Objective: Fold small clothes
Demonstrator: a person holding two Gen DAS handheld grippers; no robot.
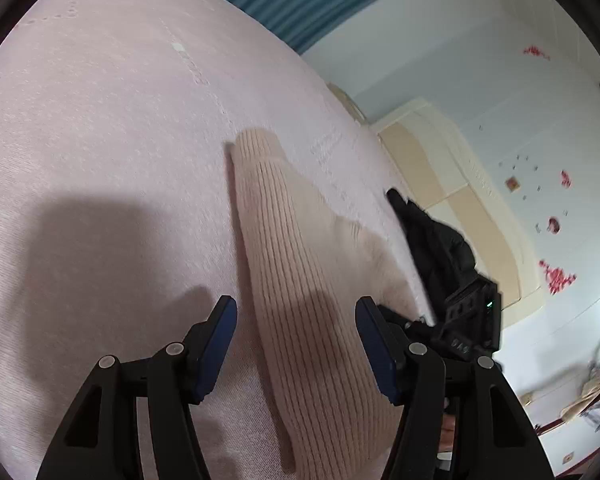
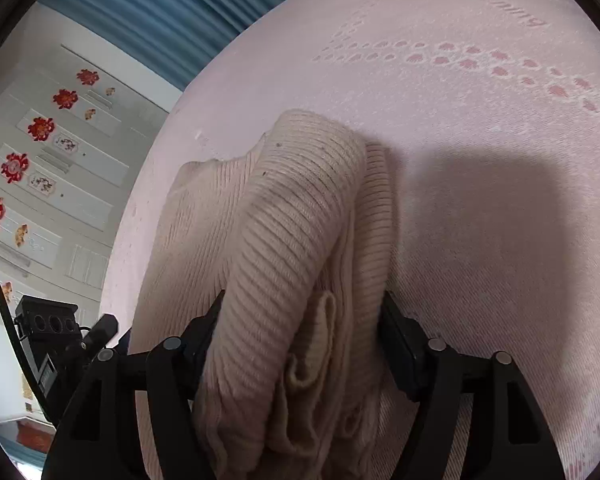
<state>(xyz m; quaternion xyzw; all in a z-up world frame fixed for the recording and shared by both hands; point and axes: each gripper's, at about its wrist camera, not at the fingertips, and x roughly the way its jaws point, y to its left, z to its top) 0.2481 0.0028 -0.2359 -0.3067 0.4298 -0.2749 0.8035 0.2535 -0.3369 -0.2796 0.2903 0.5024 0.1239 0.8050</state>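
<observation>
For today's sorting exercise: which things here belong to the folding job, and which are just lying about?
Job: beige ribbed knit sweater; left gripper; right gripper; pink bedspread.
Lying about: black garment; blue curtain; red flower wall stickers.

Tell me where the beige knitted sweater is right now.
The beige ribbed sweater lies on the pink bedspread, bunched between the right gripper's fingers and stretching ahead of the open left gripper.

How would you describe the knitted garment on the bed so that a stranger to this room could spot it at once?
Start at the wide pale pink bedspread that fills most of both views. On it lies a beige ribbed knit sweater, folded over itself in thick layers. Its vertical ribbing and warm beige colour set it apart from the black garment heaped at the bed's edge.
</observation>
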